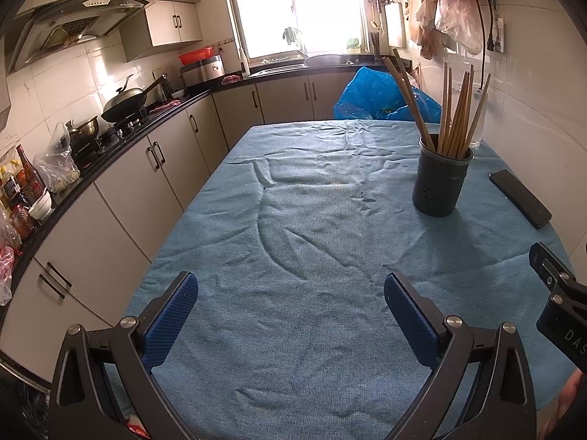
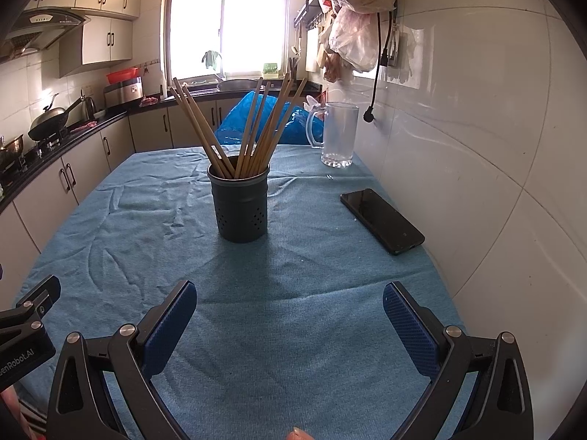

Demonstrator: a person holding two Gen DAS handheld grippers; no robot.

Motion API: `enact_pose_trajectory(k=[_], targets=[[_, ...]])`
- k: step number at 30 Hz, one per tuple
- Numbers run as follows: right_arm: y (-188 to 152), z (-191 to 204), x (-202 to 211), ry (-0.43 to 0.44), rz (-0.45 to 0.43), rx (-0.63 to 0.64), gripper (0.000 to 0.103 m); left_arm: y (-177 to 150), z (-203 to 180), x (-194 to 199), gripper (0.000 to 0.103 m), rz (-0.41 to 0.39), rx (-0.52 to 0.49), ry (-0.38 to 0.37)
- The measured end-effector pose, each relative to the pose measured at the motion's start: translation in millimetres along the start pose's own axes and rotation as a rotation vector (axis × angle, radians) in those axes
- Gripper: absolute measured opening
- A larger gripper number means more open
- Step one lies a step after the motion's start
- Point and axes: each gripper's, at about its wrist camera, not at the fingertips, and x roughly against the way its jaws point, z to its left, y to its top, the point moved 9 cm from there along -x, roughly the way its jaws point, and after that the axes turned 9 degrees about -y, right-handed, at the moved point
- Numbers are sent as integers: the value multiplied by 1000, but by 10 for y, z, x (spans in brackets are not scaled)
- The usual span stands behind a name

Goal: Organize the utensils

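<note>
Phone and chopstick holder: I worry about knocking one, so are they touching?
Apart. The right wrist view shows bare blue cloth between the phone and the holder.

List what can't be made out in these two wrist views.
- Lower ends of the chopsticks: both views, hidden inside the dark holder.
- Glass mug: left view, mostly behind the chopsticks; clear in the right view.
- Outside the window: both views, blown out by glare.
- Right claw: left view, cut off at the right edge.
</note>
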Motion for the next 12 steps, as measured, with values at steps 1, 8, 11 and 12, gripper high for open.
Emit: enact_pose_trajectory(k=[1,8,11,12], targets=[[0,-2,-3,1,0,0,103,0,-1,0,101,0,0,1],[-7,-2,-5,2,5,-2,103,9,43,8,101,-1,6,18],[-9,-38,-83,9,23,-16,103,19,103,-76,101,20,18,-2],[-14,-65,-132,7,36,-23,103,12,144,-167,101,46,25,-15]])
